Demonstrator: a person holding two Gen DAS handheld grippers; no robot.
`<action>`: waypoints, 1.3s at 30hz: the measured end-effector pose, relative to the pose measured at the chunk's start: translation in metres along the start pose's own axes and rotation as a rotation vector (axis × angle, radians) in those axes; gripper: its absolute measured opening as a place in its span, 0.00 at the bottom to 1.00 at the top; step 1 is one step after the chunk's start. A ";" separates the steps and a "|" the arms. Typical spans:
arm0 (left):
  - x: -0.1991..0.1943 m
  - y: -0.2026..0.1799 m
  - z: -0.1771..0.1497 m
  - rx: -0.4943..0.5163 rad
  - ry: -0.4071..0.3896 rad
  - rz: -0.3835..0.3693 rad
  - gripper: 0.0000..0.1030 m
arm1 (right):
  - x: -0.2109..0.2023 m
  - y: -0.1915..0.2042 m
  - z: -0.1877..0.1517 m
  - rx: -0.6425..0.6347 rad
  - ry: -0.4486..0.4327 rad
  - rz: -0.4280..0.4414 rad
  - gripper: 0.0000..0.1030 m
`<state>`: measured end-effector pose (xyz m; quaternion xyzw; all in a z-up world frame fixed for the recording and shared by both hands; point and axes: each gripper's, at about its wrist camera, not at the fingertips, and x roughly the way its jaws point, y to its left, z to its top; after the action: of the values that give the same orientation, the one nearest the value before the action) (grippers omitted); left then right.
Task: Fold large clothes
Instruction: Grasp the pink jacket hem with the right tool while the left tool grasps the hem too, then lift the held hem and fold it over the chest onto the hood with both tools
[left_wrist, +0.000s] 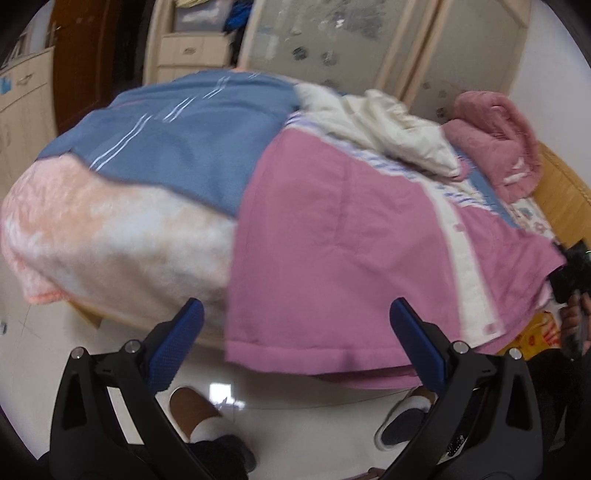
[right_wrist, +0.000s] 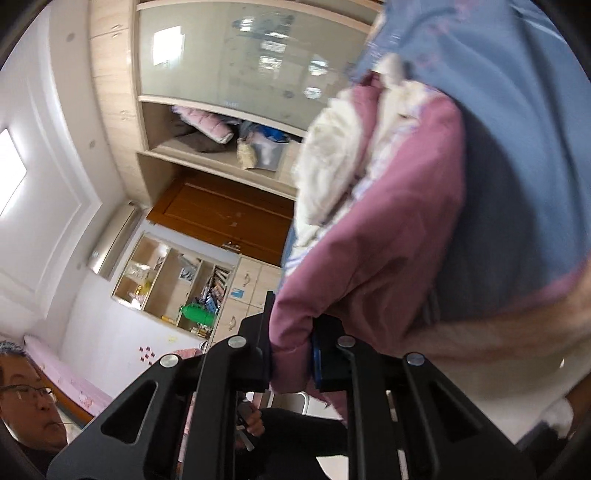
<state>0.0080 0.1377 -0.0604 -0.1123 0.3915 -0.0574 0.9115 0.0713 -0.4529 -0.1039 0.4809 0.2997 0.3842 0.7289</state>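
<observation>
A large pink padded garment (left_wrist: 332, 240) with a cream button placket and a white fleece lining lies spread over the bed, its hem hanging over the near edge. My left gripper (left_wrist: 295, 332) is open and empty, just in front of that hem. My right gripper (right_wrist: 291, 350) is shut on a pink edge of the garment (right_wrist: 369, 258) and holds it up at the right. It shows as a dark shape at the right edge of the left wrist view (left_wrist: 569, 273).
The bed carries a blue sheet (left_wrist: 184, 147), a peach fleece blanket (left_wrist: 110, 236) and a folded pink blanket (left_wrist: 498, 140). Wardrobes (left_wrist: 369, 44) stand behind. The person's feet (left_wrist: 207, 421) are on the white floor. A seated man (right_wrist: 26, 398) is at the lower left.
</observation>
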 end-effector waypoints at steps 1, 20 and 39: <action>0.004 0.010 -0.001 -0.040 0.026 -0.001 0.98 | 0.001 0.002 0.005 0.009 -0.017 0.025 0.15; 0.098 0.050 -0.008 -0.312 0.423 -0.247 0.97 | 0.020 0.006 0.053 0.023 -0.120 0.179 0.15; 0.029 0.004 0.050 -0.155 0.229 -0.444 0.09 | 0.014 0.004 0.051 0.020 -0.120 0.148 0.15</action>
<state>0.0642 0.1442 -0.0479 -0.2578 0.4611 -0.2383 0.8149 0.1184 -0.4638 -0.0830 0.5310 0.2228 0.4045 0.7105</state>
